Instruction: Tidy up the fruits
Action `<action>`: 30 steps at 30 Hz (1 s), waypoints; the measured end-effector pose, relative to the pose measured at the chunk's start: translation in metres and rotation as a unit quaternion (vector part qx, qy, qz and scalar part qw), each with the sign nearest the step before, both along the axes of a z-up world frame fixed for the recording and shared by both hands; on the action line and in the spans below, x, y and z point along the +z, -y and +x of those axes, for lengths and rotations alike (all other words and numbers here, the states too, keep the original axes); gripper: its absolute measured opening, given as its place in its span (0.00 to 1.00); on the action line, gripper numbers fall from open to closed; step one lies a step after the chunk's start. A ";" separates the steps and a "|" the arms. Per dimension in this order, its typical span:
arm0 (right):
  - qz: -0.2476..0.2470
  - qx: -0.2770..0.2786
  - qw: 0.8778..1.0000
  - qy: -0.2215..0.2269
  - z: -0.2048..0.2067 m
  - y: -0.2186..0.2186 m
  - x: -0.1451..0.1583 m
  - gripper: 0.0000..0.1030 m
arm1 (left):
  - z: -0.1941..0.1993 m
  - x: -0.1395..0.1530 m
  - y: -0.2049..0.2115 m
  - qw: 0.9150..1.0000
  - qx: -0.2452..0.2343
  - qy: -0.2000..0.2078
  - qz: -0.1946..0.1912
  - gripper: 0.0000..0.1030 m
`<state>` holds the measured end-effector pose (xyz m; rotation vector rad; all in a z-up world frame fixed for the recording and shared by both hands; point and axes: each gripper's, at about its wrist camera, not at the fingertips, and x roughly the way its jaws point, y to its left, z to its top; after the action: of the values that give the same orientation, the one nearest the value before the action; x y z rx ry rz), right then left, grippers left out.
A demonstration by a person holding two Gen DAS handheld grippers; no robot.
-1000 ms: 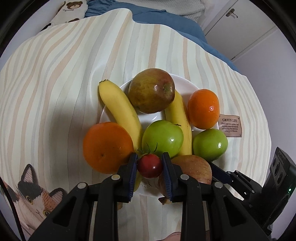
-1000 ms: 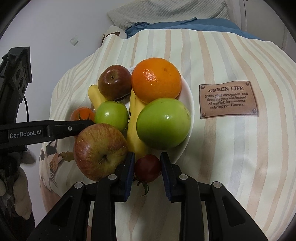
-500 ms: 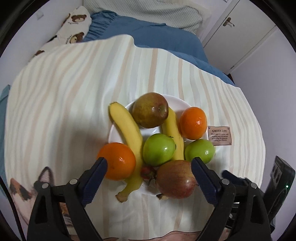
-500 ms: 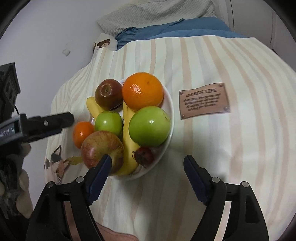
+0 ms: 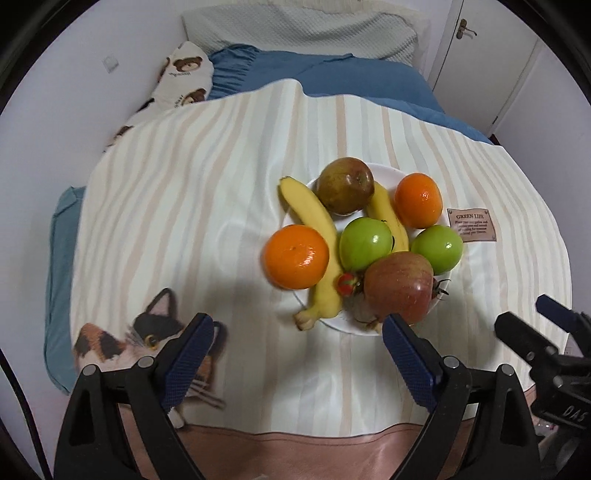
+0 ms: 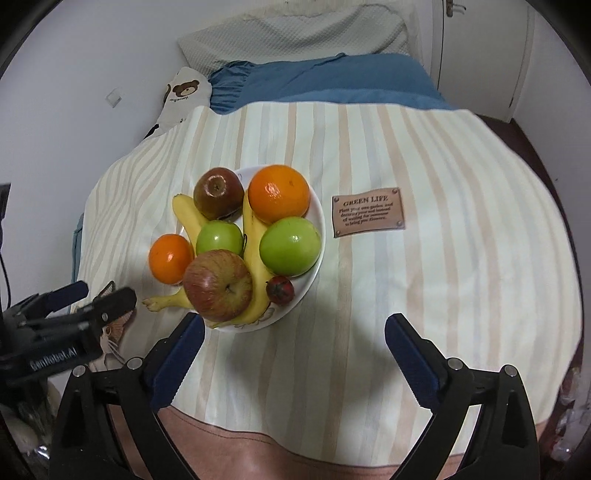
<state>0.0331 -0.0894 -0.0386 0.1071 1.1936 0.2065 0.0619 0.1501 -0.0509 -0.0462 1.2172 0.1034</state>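
A white plate (image 5: 388,174) (image 6: 318,214) on the striped cloth holds two bananas (image 5: 314,218), two oranges (image 5: 295,256) (image 6: 279,195), two green apples (image 5: 365,243) (image 6: 290,245), a red apple (image 5: 399,286) (image 6: 218,284), a dark apple (image 5: 345,185) (image 6: 218,192) and two small tomatoes (image 5: 347,284) (image 6: 280,290). My left gripper (image 5: 297,352) is open and empty, just in front of the plate. My right gripper (image 6: 293,352) is open and empty, in front of the plate's right side. Each gripper also shows in the other's view (image 5: 546,332) (image 6: 66,314).
A brown "GREEN LIFE" label (image 6: 367,211) is sewn on the cloth right of the plate. A cat print (image 5: 147,332) lies at the cloth's front left. Blue bedding (image 5: 332,77) and pillows (image 6: 295,33) lie behind. White walls and a door (image 5: 491,51) surround.
Both grippers held a small tomato a second ago, opened and let them go at the plate's front edge, and have drawn back and up from the plate.
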 end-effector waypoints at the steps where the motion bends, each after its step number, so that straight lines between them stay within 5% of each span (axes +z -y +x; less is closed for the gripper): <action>1: -0.003 -0.001 1.000 0.003 -0.002 -0.001 0.004 0.97 | -0.003 0.004 -0.001 1.000 0.001 0.003 0.000 0.91; 14: -0.023 -0.019 0.999 0.046 -0.038 -0.005 0.062 0.98 | -0.042 0.064 0.000 0.998 0.001 0.055 0.006 0.91; 30: -0.023 -0.007 0.992 0.125 -0.150 0.003 0.200 1.00 | -0.145 0.176 0.021 0.992 -0.009 0.120 0.029 0.91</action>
<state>-0.1166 -0.0925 0.1618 0.0480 0.9469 0.1739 -0.0827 0.1293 0.1251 0.0032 0.9741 0.1149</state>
